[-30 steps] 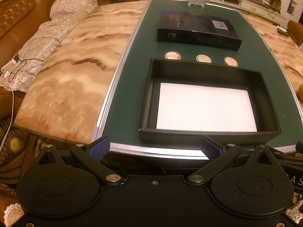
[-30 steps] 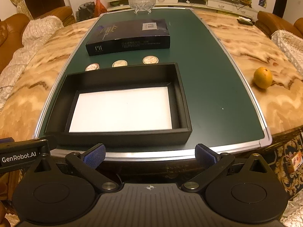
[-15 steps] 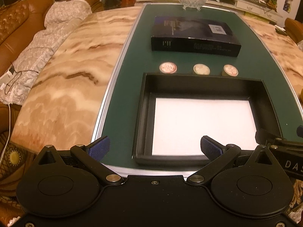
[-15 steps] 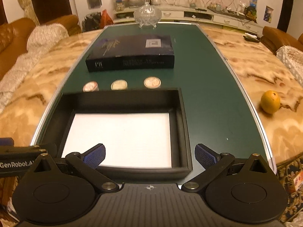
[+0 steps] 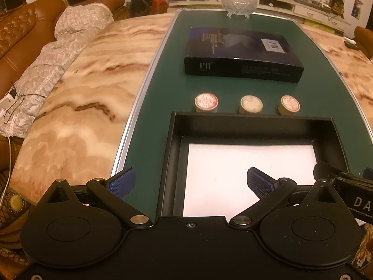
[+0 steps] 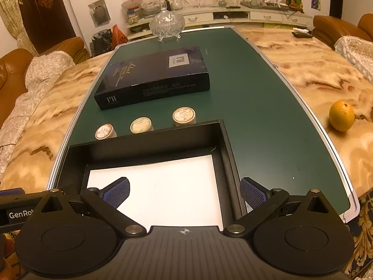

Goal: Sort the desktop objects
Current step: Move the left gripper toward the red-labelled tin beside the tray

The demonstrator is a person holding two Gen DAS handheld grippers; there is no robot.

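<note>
An open black box (image 5: pixel 254 122) with a white lining lies on the green table top; it also shows in the right wrist view (image 6: pixel 144 143). Three small round tins stand in a row just behind it: left (image 5: pixel 206 102), middle (image 5: pixel 251 104), right (image 5: pixel 289 104); in the right wrist view they are left (image 6: pixel 105 131), middle (image 6: pixel 141 125), right (image 6: pixel 184 116). A dark closed box (image 5: pixel 240 54) (image 6: pixel 153 77) lies behind them. My left gripper (image 5: pixel 190 183) is open over the box's near left wall. My right gripper (image 6: pixel 184 192) is open over the box's near right part. Both are empty.
A glass lidded bowl (image 5: pixel 239 0) (image 6: pixel 166 24) stands at the far end of the table. An orange (image 6: pixel 341 115) lies on the marble (image 6: pixel 303 70) at the right. Brown sofas with cloth covers (image 5: pixel 53 56) flank the table.
Both grippers have moved forward from the table's near edge and now hang over the open black box. The objects on the table have not moved.
</note>
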